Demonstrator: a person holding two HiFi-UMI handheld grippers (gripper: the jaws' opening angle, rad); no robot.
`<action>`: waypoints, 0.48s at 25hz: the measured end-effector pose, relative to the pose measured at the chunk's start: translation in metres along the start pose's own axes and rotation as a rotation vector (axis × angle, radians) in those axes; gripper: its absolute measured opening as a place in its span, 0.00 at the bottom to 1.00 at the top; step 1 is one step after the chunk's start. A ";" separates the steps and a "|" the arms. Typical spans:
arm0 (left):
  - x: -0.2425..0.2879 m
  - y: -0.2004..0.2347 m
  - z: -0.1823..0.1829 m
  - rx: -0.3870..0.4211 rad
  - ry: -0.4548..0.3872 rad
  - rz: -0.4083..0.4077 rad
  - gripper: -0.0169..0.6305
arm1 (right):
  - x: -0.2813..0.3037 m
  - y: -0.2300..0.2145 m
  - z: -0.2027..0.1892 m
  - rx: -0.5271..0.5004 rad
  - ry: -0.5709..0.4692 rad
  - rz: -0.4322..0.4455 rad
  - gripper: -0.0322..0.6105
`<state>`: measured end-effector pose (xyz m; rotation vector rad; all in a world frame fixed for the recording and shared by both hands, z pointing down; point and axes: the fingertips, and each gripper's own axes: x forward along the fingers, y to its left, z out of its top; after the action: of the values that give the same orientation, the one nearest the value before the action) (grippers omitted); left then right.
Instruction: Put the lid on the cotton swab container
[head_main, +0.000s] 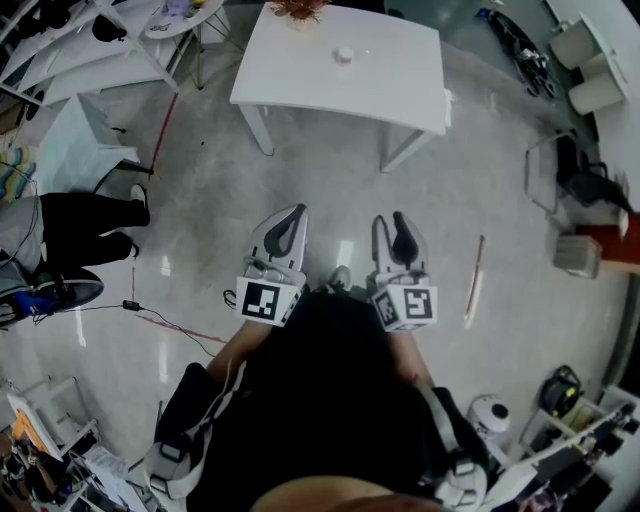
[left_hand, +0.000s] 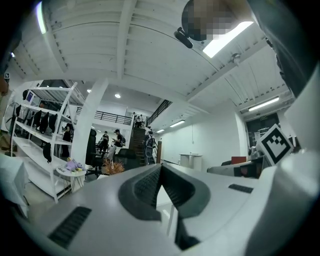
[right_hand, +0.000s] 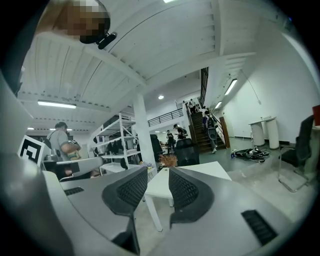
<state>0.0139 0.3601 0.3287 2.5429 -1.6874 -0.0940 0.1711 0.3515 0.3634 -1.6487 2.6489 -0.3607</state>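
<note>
A small round white object (head_main: 343, 55) lies on the white table (head_main: 400, 90) far ahead of me; it is too small to tell whether it is the container or the lid. I hold both grippers level over the floor, well short of the table. In the head view my left gripper (head_main: 285, 228) has its jaws together, and in the left gripper view (left_hand: 160, 172) the pads meet at the tips with nothing between them. My right gripper (head_main: 393, 238) stands open and empty. Through its gap (right_hand: 157, 172) I see the table (right_hand: 212, 168).
A dried plant (head_main: 300, 8) stands at the table's far edge. A person's black-clad legs (head_main: 85, 228) are at the left, with cables on the floor. A folding chair (head_main: 560, 170) and white bins (head_main: 590, 60) stand at the right. A red stick (head_main: 475, 280) lies on the floor.
</note>
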 end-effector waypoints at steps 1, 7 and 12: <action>-0.001 0.004 -0.001 -0.003 0.004 -0.003 0.03 | 0.002 0.003 -0.001 -0.002 0.002 -0.004 0.23; -0.006 0.032 -0.005 -0.026 0.021 -0.034 0.03 | 0.017 0.023 -0.008 -0.007 0.019 -0.048 0.23; -0.011 0.052 -0.017 -0.033 0.045 -0.071 0.03 | 0.027 0.037 -0.013 0.002 0.012 -0.082 0.23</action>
<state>-0.0362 0.3503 0.3516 2.5612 -1.5670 -0.0682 0.1245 0.3453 0.3720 -1.7634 2.5942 -0.3757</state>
